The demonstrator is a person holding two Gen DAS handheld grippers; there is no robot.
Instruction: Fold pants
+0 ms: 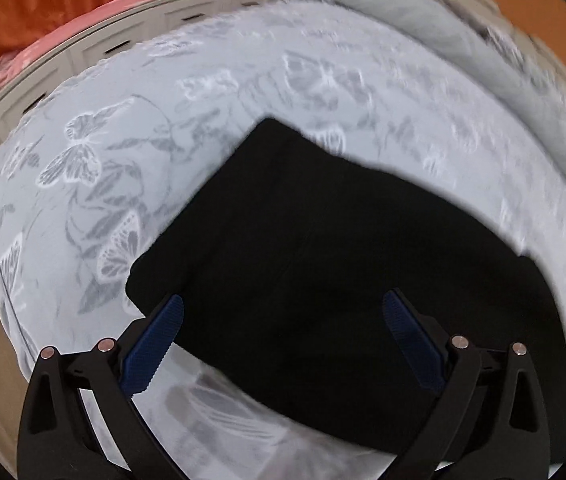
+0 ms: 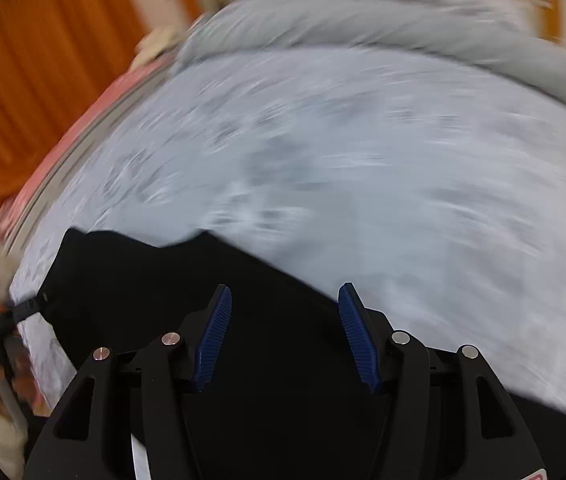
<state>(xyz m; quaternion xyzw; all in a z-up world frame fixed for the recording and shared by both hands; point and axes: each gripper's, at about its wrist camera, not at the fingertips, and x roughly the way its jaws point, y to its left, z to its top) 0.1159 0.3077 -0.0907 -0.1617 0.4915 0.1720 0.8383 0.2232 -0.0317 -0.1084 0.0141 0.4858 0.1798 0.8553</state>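
- On the bed, over its pale blue-grey butterfly-print bedspread [image 1: 131,184], the black fabric pants [image 1: 323,264] lie in a compact folded block.
- My left tool [image 1: 283,344] stands spread wide, nothing between its blue pads; my right tool [image 2: 283,336] is about half open, also empty, above the dark cloth.
- To finish well, I'd judge: press the layers flat and square the uneven far edge.
- Open bedspread surrounds the far side; the bed's edge runs close on the left, a rolled grey blanket [image 1: 423,24] lies well beyond.
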